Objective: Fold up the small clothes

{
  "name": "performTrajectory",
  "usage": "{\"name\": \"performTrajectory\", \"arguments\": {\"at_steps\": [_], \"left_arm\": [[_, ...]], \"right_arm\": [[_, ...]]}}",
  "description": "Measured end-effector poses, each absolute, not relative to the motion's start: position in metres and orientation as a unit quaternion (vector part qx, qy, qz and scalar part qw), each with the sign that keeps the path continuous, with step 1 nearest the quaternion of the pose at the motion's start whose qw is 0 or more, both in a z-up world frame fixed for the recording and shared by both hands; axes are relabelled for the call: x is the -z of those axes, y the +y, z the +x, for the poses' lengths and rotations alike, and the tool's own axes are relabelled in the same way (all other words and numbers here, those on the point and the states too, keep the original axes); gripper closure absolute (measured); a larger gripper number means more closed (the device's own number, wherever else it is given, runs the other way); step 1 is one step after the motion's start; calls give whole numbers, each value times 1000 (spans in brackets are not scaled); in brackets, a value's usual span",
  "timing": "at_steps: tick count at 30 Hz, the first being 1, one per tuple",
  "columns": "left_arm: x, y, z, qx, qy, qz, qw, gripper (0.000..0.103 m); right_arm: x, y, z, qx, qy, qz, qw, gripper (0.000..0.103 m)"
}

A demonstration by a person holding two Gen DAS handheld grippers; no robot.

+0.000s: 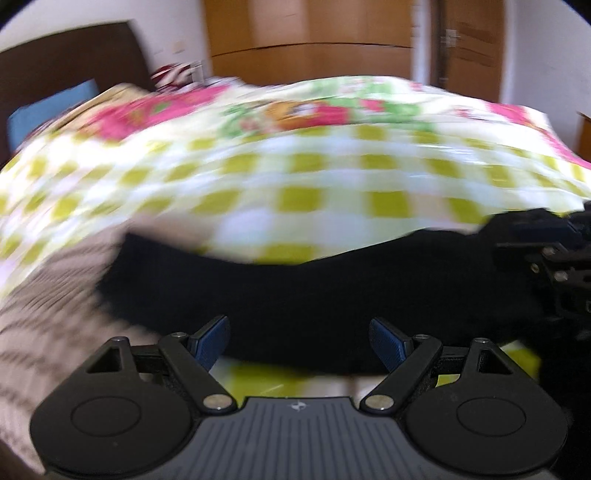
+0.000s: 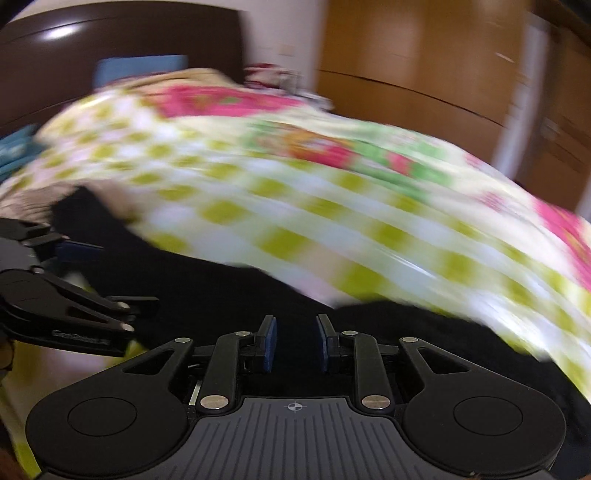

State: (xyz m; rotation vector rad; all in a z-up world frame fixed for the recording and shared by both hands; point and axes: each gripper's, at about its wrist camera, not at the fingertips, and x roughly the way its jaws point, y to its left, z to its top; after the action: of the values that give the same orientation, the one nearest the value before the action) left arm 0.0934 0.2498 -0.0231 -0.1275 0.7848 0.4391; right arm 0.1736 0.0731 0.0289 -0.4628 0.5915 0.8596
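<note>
A black garment [image 1: 314, 280] hangs as a stretched band just above the checked bedsheet [image 1: 303, 177]; both views are blurred. My left gripper [image 1: 299, 341] is open, its blue pads [image 1: 210, 341] wide apart with the garment's lower edge running between them, not pinched. My right gripper [image 2: 295, 341] has its pads [image 2: 269, 341] close together with black cloth [image 2: 229, 291] filling the narrow gap, so it is shut on the garment. The right gripper [image 1: 517, 254] shows at the right edge of the left wrist view, at the garment's end. The left gripper [image 2: 118, 275] appears at the left of the right wrist view.
A beige striped cloth [image 1: 44, 314] lies at the left on the bed. A dark brown headboard [image 2: 129, 37] and a blue pillow [image 1: 51, 107] stand at the far end. Wooden wardrobe doors [image 1: 314, 33] rise behind the bed.
</note>
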Motion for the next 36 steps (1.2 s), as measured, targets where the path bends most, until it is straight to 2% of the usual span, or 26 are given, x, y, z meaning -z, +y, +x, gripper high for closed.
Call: {"name": "performTrajectory", "arguments": {"at_steps": [2,3,4,9,13,16,19,23,28,30,32,36], "left_arm": [[27,269,75,-235,386,-72,889,9],[28,277,66,-234,385,-79,889,16],[28,281,61,-225,383,-86,892,17],[22,277,47,-204,372,-73,902,17],[21,278,29,-191,366,-84,907,17],[21,277,20,-188,361,-87,909,17],[22,279,18,-185,360,-88,910,18],[20,278,17,-181,356,-91,912,16],[20,277,17,-184,361,-91,910,17],[20,276,16,-187,362,-87,909,17],[19,275,14,-186,360,-94,909,17],[15,270,17,-192,361,-92,908,17]], "right_arm": [[-27,108,164,-440,274,-228,824,80],[-27,123,159,-455,271,-228,817,80],[-27,142,152,-471,270,-226,809,80],[-28,213,131,-530,282,-209,772,79],[-27,251,117,-571,285,-203,743,68],[-18,278,111,-586,299,-210,723,68],[-9,290,107,-583,304,-221,721,63],[-13,286,114,-584,329,-200,714,63],[-16,289,106,-590,313,-227,709,59],[-11,291,111,-570,319,-222,724,66],[-12,286,123,-557,346,-195,730,94],[-30,258,145,-542,361,-144,745,97]]}}
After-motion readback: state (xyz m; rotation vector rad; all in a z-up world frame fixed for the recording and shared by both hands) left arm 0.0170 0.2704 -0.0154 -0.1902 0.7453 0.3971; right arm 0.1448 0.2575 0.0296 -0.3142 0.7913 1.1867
